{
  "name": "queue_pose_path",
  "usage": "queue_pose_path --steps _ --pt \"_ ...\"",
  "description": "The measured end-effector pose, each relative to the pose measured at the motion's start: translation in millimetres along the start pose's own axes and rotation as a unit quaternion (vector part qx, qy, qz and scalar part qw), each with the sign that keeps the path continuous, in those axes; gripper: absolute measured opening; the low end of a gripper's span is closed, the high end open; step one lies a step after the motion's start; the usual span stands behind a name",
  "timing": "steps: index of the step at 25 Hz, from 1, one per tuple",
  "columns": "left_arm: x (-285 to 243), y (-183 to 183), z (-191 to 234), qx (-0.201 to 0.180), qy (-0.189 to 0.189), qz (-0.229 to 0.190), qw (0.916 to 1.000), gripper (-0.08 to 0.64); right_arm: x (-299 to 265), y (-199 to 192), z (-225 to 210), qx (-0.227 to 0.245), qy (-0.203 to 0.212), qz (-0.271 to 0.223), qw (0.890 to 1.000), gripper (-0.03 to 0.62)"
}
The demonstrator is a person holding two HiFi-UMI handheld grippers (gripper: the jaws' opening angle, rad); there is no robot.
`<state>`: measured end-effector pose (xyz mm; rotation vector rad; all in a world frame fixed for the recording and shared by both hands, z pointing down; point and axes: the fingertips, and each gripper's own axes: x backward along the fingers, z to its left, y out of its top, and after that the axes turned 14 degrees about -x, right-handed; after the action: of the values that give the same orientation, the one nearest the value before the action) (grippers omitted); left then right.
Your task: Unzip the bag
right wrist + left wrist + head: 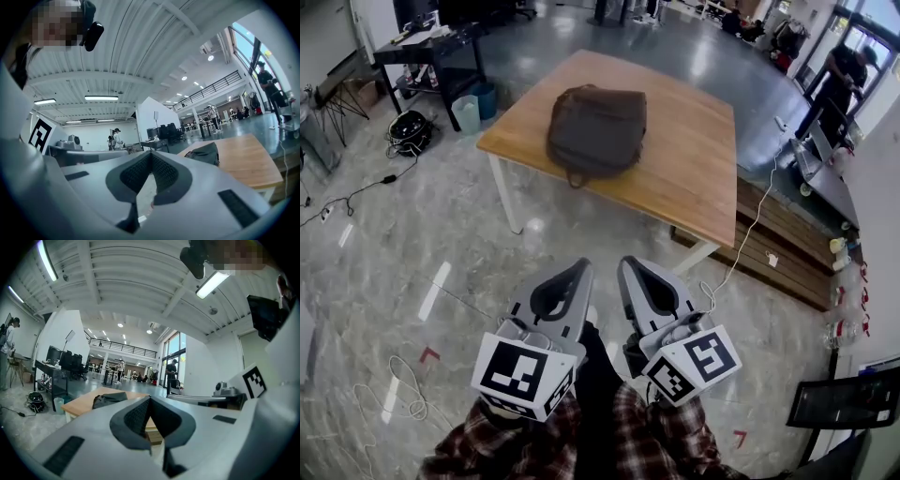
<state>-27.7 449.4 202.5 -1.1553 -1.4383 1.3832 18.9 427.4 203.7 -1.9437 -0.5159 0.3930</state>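
Observation:
A dark grey-brown bag (pixel 596 131) lies flat on the wooden table (pixel 694 159), its zipper not visible from here. Both grippers hang well short of the table, over the floor near my body. My left gripper (pixel 579 272) is shut, jaws meeting at the tip, nothing in it. My right gripper (pixel 630 267) is shut and empty too. In the left gripper view the bag (pixel 108 399) sits far beyond the shut left gripper (pixel 149 399). In the right gripper view the bag (pixel 204 153) lies on the table (pixel 248 164), to the right of the shut right gripper (pixel 151 154).
A black cart (pixel 431 47), a pale bin (pixel 466 114) and a coil of cable (pixel 410 131) stand left of the table. Cables trail over the floor (pixel 403 394). Low wooden pallets (pixel 787 248) lie right of the table. A person (pixel 836 80) stands at the far right.

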Motion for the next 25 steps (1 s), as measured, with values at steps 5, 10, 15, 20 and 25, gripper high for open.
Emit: queue_pose_path --steps 5,10,15,20,25 --pt "-87 11 51 -0.006 0.009 0.001 0.9999 0.006 -70 40 -54 0.002 0.011 -0.004 1.0 0.011" --pt "-172 25 83 -0.009 0.01 -0.002 0.9999 0.006 -126 82 -111 0.01 0.02 0.002 1.0 0.011" --pt "-239 31 105 -0.003 0.007 0.0 1.0 0.006 -165 114 -165 0.022 0.008 0.009 1.0 0.011" --pt "-288 17 126 0.011 0.002 0.015 0.9998 0.006 -192 119 -213 0.012 -0.016 0.023 1.0 0.011" --pt "-336 5 148 0.016 -0.018 0.029 0.9993 0.006 -224 126 -252 0.002 -0.041 0.023 0.999 0.011"
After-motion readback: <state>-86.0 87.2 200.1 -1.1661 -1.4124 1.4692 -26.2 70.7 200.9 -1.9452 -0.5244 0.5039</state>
